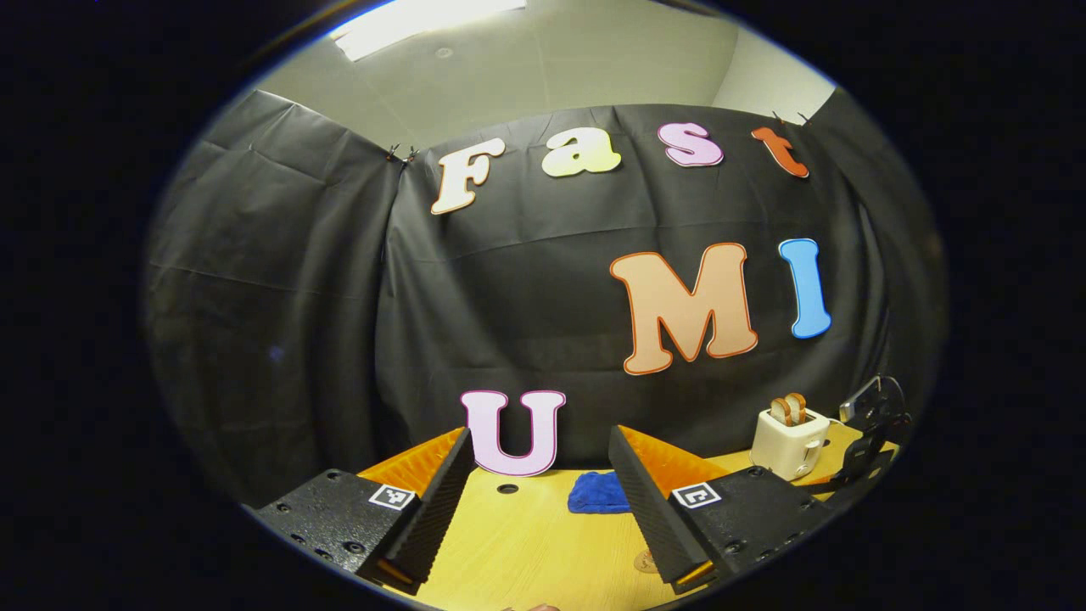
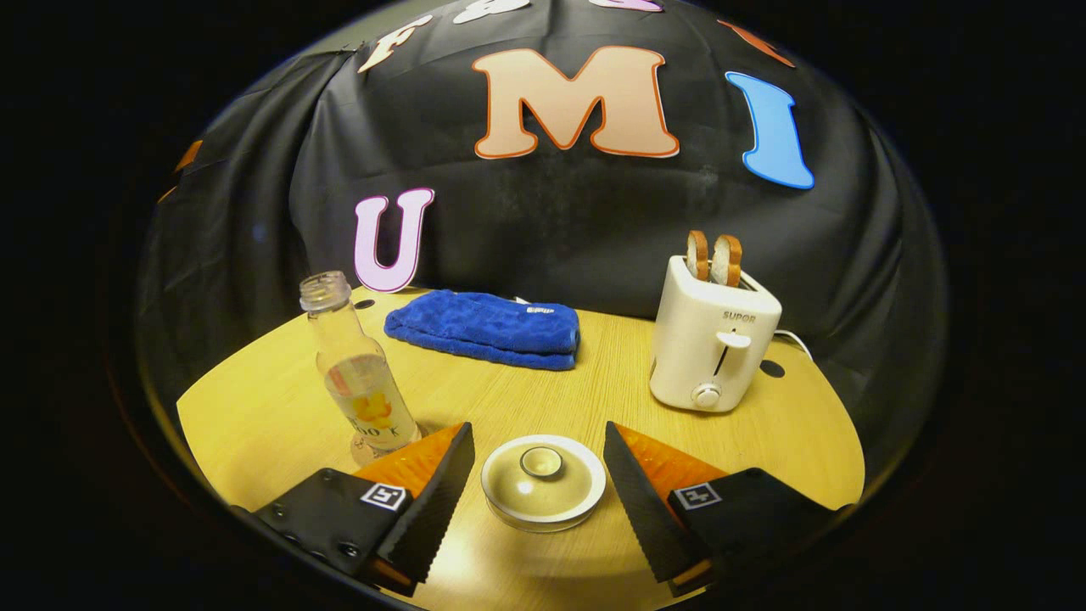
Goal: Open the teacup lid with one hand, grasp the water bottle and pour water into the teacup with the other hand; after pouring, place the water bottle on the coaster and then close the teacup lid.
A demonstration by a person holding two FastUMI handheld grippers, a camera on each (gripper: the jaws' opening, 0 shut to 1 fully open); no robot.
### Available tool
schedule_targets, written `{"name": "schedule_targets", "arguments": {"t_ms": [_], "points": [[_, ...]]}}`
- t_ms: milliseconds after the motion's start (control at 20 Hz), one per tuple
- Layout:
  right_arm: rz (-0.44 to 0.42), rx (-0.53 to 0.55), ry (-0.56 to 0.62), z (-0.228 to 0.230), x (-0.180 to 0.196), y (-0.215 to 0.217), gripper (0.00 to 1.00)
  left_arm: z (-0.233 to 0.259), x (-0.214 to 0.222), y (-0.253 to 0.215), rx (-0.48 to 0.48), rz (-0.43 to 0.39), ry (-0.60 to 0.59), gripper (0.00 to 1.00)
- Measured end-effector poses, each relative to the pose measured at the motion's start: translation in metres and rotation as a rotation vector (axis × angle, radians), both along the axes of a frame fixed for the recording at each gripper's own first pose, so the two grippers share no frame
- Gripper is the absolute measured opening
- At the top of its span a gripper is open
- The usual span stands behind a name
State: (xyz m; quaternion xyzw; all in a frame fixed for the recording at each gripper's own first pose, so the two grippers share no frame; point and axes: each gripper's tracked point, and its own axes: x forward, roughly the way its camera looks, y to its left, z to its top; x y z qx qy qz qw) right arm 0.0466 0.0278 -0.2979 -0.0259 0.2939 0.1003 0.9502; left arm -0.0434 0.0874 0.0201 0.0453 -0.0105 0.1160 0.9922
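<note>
Right gripper view: our right gripper [image 2: 536, 501] hangs with its jaws apart on either side of the lidded teacup [image 2: 543, 482], touching nothing.

We see the lid [image 2: 541, 462] seated on the teacup, its knob between our two fingers but clear of both. Just beyond our left finger stands the water bottle [image 2: 357, 370], uncapped and upright on the table [image 2: 254, 407]. Farther ahead of the jaws lies a folded blue cloth [image 2: 485, 329], and beyond the right finger sits a toaster [image 2: 711, 339] with two slices of bread [image 2: 714, 258] standing in it. In the left gripper view our left gripper [image 1: 539, 518] is held up with its jaws wide apart and empty, the blue cloth far ahead between them.
</note>
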Motion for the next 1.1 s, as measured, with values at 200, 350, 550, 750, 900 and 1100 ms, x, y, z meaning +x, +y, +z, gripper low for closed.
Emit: {"name": "schedule_targets", "arguments": {"t_ms": [200,350,550,750,900,1100], "points": [[-0.005,-0.010,0.023,-0.012,-0.003,0.001,0.79,-0.003,0.001,0.003,0.000,0.001,0.007,0.93],[-0.009,-0.015,0.039,-0.020,-0.002,0.002,0.77,-0.005,0.003,0.003,0.002,-0.003,0.015,0.94],[-0.030,-0.046,0.025,-0.021,0.001,-0.001,0.48,-0.005,0.005,0.005,0.006,-0.002,0.014,0.93],[-0.034,-0.100,0.003,-0.023,0.004,-0.004,0.39,-0.006,0.005,0.004,0.001,-0.007,0.017,0.92],[-0.018,-0.121,0.000,-0.019,0.001,-0.001,0.34,-0.006,0.003,0.002,0.003,-0.014,0.014,0.93],[-0.007,-0.139,-0.002,-0.017,0.001,-0.001,0.26,-0.009,0.003,0.000,-0.004,-0.020,0.022,0.93]]}}
